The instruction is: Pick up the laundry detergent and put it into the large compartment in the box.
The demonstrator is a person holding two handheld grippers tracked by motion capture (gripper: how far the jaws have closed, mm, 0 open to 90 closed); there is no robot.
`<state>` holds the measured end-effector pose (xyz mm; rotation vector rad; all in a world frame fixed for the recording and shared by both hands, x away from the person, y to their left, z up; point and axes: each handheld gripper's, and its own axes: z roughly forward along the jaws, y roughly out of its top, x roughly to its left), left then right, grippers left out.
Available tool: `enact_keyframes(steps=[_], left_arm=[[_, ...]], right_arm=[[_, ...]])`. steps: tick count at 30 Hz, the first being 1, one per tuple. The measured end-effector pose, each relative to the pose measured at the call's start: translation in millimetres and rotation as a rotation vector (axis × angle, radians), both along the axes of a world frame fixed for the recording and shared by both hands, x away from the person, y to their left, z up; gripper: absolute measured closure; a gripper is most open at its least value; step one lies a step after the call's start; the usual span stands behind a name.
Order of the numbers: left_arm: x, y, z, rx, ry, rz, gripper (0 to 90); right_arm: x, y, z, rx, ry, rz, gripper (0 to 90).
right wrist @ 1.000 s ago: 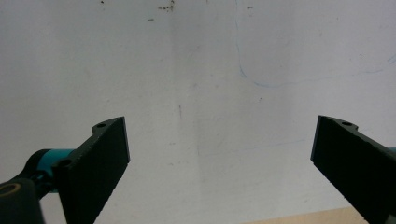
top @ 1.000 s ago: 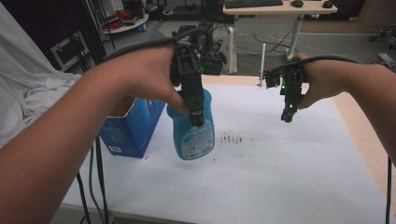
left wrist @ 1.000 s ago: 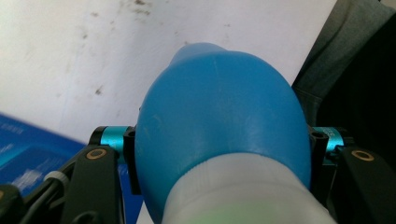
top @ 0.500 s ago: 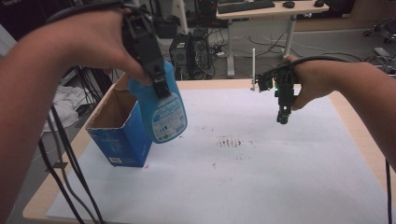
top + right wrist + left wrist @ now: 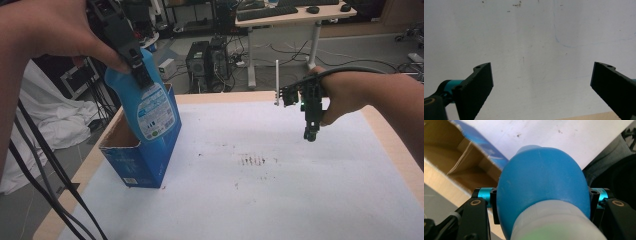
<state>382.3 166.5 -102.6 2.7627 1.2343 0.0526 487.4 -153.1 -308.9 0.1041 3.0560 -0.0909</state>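
Note:
A blue plastic bottle [image 5: 150, 107] with a white label hangs over the open blue cardboard box [image 5: 142, 160] at the table's left edge. My left gripper [image 5: 137, 67] is shut on its upper part, held high by the hand. In the left gripper view the bottle [image 5: 541, 182] sits between both jaws, its pale cap end nearest the camera, with the box [image 5: 461, 162] and its brown inside below. My right gripper [image 5: 310, 132] hangs over the right side of the white table cover, pointing down. Its jaws [image 5: 541, 85] stand wide apart with nothing between them.
The white cover [image 5: 260, 190] on the table carries a small patch of dark marks [image 5: 252, 161] near the middle. The wooden table edge [image 5: 395, 150] shows on the right. Black cables [image 5: 45, 185] trail down at the left. Desks and computer gear stand behind the table.
My left gripper has carried the bottle up and to the left, from beside the box to above its opening. The right gripper has stayed where it was.

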Motion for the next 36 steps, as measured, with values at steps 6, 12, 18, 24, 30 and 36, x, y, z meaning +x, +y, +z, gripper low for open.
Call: enact_keyframes(steps=[6, 12, 18, 24, 30, 36], left_arm=[[9.6, 20.8, 3.9, 0.019, 0.009, 0.074, 38.5], [19.8, 36.1, 0.3, 0.042, 0.019, 0.108, 38.5], [28.9, 48.1, -6.8, 0.059, 0.000, 0.117, 38.5], [37.3, 53.9, -18.9, 0.082, 0.004, 0.085, 38.5], [42.4, 58.5, -35.4, 0.085, 0.015, 0.047, 38.4], [47.0, 66.2, -50.3, 0.094, 0.033, 0.038, 38.4]], right_arm=[[0.8, 0.1, -1.6, -0.006, 0.004, -0.006, 3.4], [1.8, 3.4, -4.2, -0.008, 0.008, 0.003, 3.4], [3.0, 4.5, -5.8, -0.008, 0.012, 0.008, 3.4], [4.9, 2.5, -6.5, -0.008, 0.011, -0.001, 3.4], [4.8, 2.1, -6.9, -0.015, 0.013, -0.003, 3.4], [4.8, 2.0, -6.6, -0.018, 0.015, -0.004, 3.4]])
